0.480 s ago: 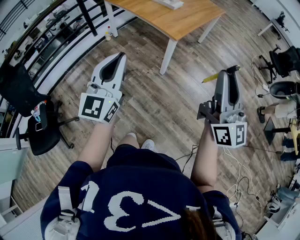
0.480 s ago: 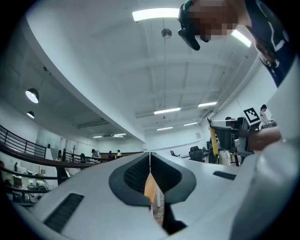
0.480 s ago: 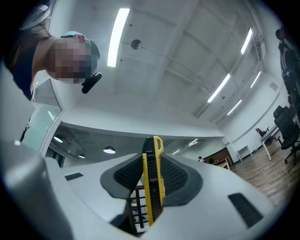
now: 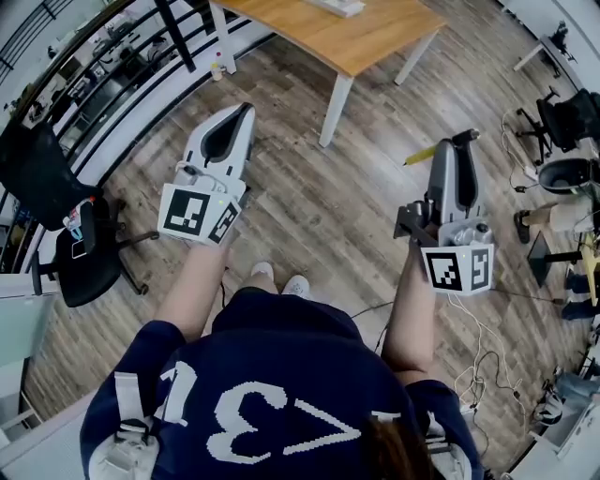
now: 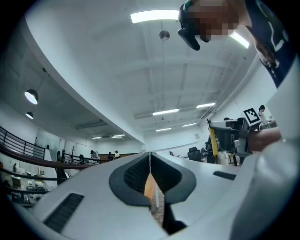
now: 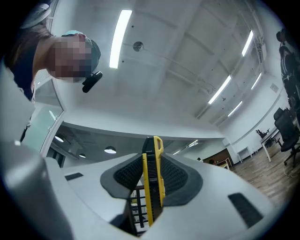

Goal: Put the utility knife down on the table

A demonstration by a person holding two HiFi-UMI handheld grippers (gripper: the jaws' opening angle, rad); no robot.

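Nearest the head camera, the person's navy top [image 4: 272, 394] is seen from above, with both forearms stretched forward over a wood-plank floor [image 4: 319, 211]. The left tool [image 4: 246, 111] is shown with its jaws brought together so that the ribbed pads meet along one line, and nothing is held between them. The right tool [image 4: 466, 139] is clamped on the utility knife [image 6: 152, 180], whose yellow and black body is pressed upright between the two pads, its yellow end projecting past the jaw tips. In the head view that end is seen beside the right tool's tip, in the air above the floor and well apart from the counter [image 4: 375, 42]. The wooden counter, on white legs, is placed ahead of both tools, and a pale item [image 4: 337, 7] lies at its far edge. A black office chair [image 4: 56, 225] stands at the left, loose cables [image 4: 469, 370] are strewn at the right, and strip lights are seen on the white ceiling in both gripper views.
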